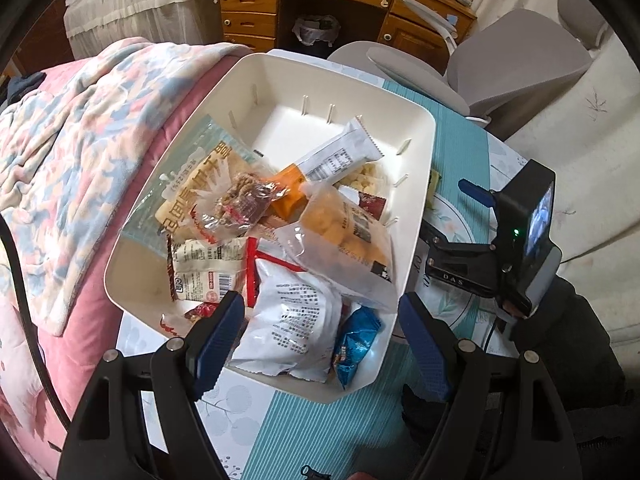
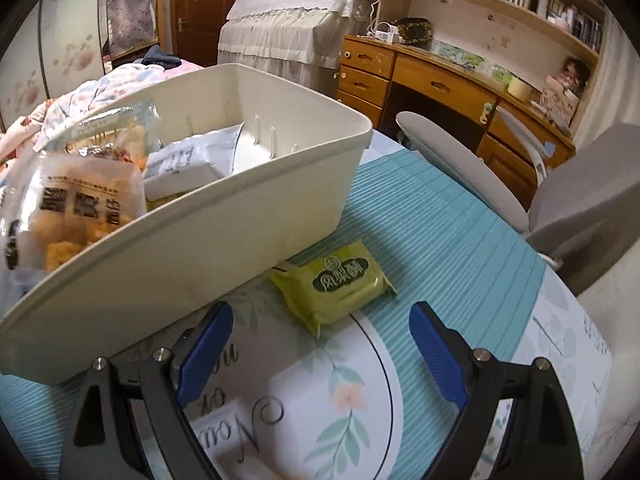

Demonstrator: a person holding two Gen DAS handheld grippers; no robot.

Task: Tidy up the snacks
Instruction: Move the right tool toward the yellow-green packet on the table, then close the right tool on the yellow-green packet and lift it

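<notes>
Green packet: lying on the tablecloth beside the bin, at twelve o'clock from the right gripper.
Long axis: running ten to four.
Right jaws: gaping, empty, nearer.
Left gripper: hovering released over the bin.

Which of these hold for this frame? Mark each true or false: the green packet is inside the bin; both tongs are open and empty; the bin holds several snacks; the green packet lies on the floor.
1. The green packet is inside the white bin. False: it lies on the tablecloth beside the bin.
2. The left tongs and right tongs are open and empty. True.
3. The bin holds several snacks. True.
4. The green packet lies on the floor. False: it is on the table.
</notes>
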